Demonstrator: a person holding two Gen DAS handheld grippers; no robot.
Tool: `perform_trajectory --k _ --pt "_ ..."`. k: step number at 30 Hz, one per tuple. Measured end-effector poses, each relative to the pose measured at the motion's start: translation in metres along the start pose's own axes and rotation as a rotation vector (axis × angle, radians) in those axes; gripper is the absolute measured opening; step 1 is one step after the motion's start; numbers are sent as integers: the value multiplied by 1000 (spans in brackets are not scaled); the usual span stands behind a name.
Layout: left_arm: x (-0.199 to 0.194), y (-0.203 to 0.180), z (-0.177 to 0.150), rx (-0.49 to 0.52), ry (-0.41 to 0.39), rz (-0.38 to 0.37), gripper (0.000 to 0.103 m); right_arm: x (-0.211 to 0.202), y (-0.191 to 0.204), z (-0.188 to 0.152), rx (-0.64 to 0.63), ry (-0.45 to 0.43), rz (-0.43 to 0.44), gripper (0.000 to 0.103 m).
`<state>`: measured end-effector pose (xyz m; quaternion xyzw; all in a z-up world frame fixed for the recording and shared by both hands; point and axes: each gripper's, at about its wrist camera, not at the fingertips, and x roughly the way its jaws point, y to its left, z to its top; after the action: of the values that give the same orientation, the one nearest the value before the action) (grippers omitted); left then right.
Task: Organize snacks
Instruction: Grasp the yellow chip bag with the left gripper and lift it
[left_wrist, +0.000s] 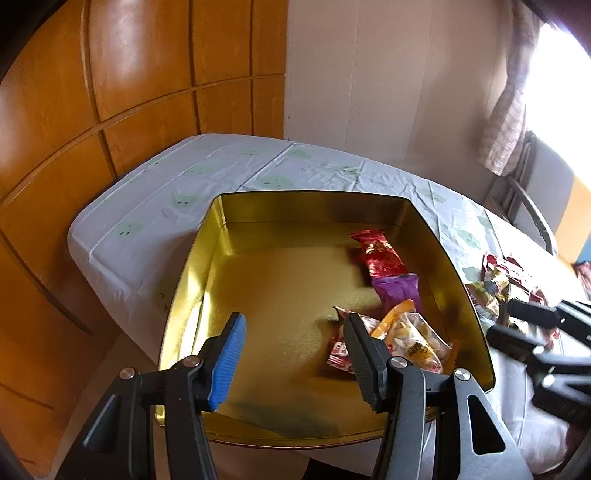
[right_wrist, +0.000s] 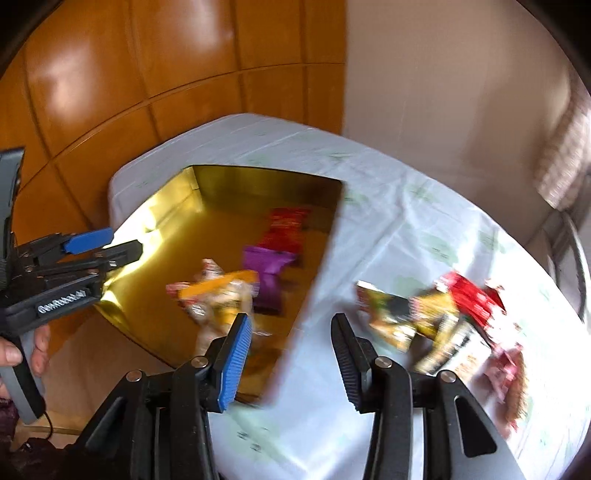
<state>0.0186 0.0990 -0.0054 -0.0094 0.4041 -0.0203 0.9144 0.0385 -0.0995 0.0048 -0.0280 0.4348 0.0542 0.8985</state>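
A shallow gold metal tin (left_wrist: 229, 236) is set on the white-clothed counter (left_wrist: 155, 206); four wrapped snacks (left_wrist: 400, 291) are seen inside it, and a blurred pile, probably more packets (right_wrist: 450, 317), lies right of it. The left hand-held gripper (left_wrist: 293, 360) is held released above the tin, the right hand-held gripper (right_wrist: 291, 363) released over its right wall.

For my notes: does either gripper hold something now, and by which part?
Nothing is held. The left gripper and the right gripper both stand open and empty.

Daylight from window (left_wrist: 554, 85) at my right, overexposed. Glare on gold tin (left_wrist: 192, 266) wall. My right view motion-blurred, snack packets (right_wrist: 443, 317) smeared. Fisheye bends edges, corners dark.
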Motion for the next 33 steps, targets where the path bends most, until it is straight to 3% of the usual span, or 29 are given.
perform_trajectory --k 8,14,18,24,33 --pt "-2 -33 6 116 -6 -71 56 -11 -97 -61 222 85 -163 48" --pt "-4 -86 15 282 -4 -189 56 -17 -140 -110 387 119 -192 48" --pt "2 -133 23 422 28 -274 56 -23 -151 -124 433 109 -196 48" --pt "30 -200 33 579 85 -343 52 -27 -155 -136 464 100 -180 48" --pt "85 -259 38 711 205 -331 49 -22 -160 -143 489 94 -157 50"
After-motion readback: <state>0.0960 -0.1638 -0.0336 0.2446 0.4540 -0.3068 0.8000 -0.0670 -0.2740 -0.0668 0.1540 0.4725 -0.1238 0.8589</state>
